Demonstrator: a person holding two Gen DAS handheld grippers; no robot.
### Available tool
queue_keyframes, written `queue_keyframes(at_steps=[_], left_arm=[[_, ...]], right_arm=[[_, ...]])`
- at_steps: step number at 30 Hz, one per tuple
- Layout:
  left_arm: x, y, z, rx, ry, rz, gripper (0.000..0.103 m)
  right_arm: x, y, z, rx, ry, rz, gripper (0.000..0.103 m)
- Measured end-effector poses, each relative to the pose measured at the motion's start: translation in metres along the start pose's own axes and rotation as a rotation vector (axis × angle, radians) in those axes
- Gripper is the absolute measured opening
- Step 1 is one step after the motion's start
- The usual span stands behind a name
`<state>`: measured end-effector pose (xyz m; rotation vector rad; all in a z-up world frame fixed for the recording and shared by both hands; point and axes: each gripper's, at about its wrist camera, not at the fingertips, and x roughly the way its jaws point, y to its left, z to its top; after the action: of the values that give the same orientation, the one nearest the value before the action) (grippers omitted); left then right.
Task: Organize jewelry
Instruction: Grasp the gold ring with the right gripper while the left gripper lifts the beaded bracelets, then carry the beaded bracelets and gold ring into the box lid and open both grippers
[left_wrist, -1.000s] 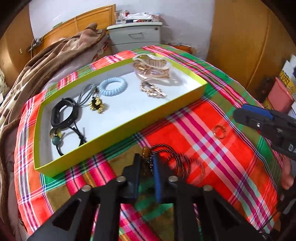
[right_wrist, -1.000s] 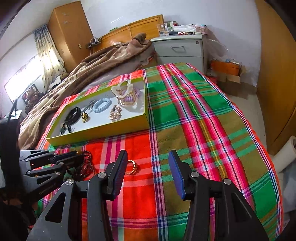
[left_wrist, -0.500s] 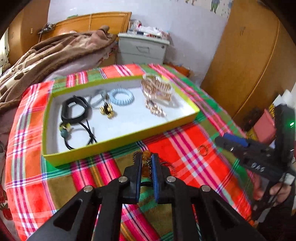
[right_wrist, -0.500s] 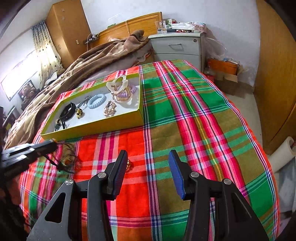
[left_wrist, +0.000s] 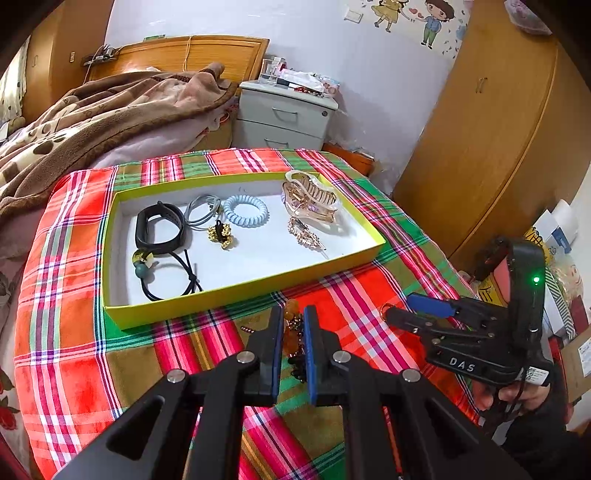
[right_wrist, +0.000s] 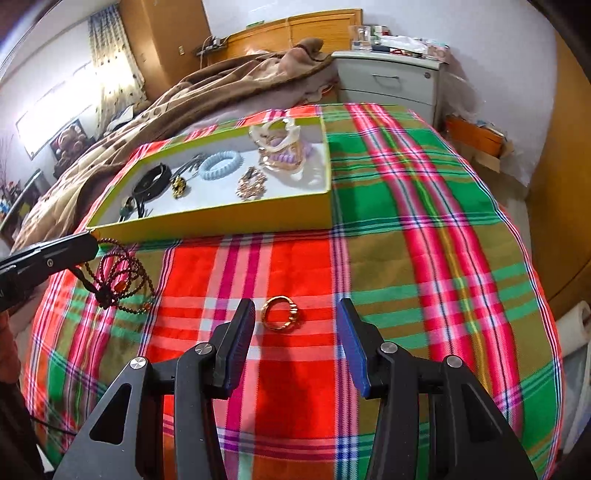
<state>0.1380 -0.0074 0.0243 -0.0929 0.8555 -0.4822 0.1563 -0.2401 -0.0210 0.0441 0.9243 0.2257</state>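
Observation:
My left gripper (left_wrist: 293, 314) is shut on a dark beaded necklace (left_wrist: 291, 334) with amber beads. In the right wrist view the necklace (right_wrist: 122, 277) hangs in loops from the left gripper (right_wrist: 88, 245), just in front of the tray. A gold ring (right_wrist: 281, 314) lies on the plaid cloth between the open fingers of my right gripper (right_wrist: 295, 314), and neither pad touches it. The yellow-green tray (left_wrist: 240, 291) holds a black band (left_wrist: 159, 229), a blue spiral hair tie (left_wrist: 245, 210), a gold claw clip (left_wrist: 310, 201) and other small pieces.
A plaid cloth (right_wrist: 406, 221) covers the table, which drops off at the right and near edges. Behind the tray lie a brown blanket (left_wrist: 92, 118) and a grey nightstand (left_wrist: 284, 114). A wooden wardrobe (left_wrist: 480, 147) stands at the right.
The left gripper has risen with the necklace, which now hangs off the cloth. The right gripper has come down over the ring, which now lies between its open fingers.

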Motion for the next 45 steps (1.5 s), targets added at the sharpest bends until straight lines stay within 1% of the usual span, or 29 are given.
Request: queue_keyframes(at_steps=[4, 8, 10, 12, 13, 20, 28, 37, 45], left_arm=[[0.0, 0.002, 0.0, -0.004, 0.003, 0.004, 0.011], [0.001, 0.001, 0.0, -0.004, 0.006, 0.004, 0.011], [0.002, 0.001, 0.0, -0.005, 0.007, 0.004, 0.011], [0.003, 0.0, -0.001, -0.007, 0.009, 0.005, 0.011], [0.003, 0.0, -0.001, -0.005, 0.009, 0.005, 0.011], [-0.002, -0.001, 0.001, -0.004, -0.003, 0.007, 0.011], [-0.013, 0.001, 0.004, -0.007, -0.026, 0.016, 0.011], [-0.027, 0.009, 0.017, -0.014, -0.061, 0.029, 0.011], [-0.031, 0.018, 0.04, -0.03, -0.097, 0.033, 0.011]], right_arm=[[0.003, 0.007, 0.001, -0.035, 0.004, -0.016, 0.047], [0.006, 0.015, 0.002, -0.077, 0.007, -0.054, 0.038], [0.006, 0.019, 0.001, -0.101, 0.01, -0.069, 0.037], [0.006, 0.021, 0.0, -0.108, 0.011, -0.074, 0.03], [0.005, 0.021, 0.0, -0.112, 0.01, -0.076, 0.024], [0.003, 0.022, -0.001, -0.106, 0.004, -0.08, 0.024], [-0.013, 0.017, 0.002, -0.061, -0.049, -0.06, 0.023], [-0.031, 0.029, 0.021, -0.069, -0.117, -0.016, 0.023], [-0.03, 0.042, 0.048, -0.076, -0.15, 0.022, 0.023]])
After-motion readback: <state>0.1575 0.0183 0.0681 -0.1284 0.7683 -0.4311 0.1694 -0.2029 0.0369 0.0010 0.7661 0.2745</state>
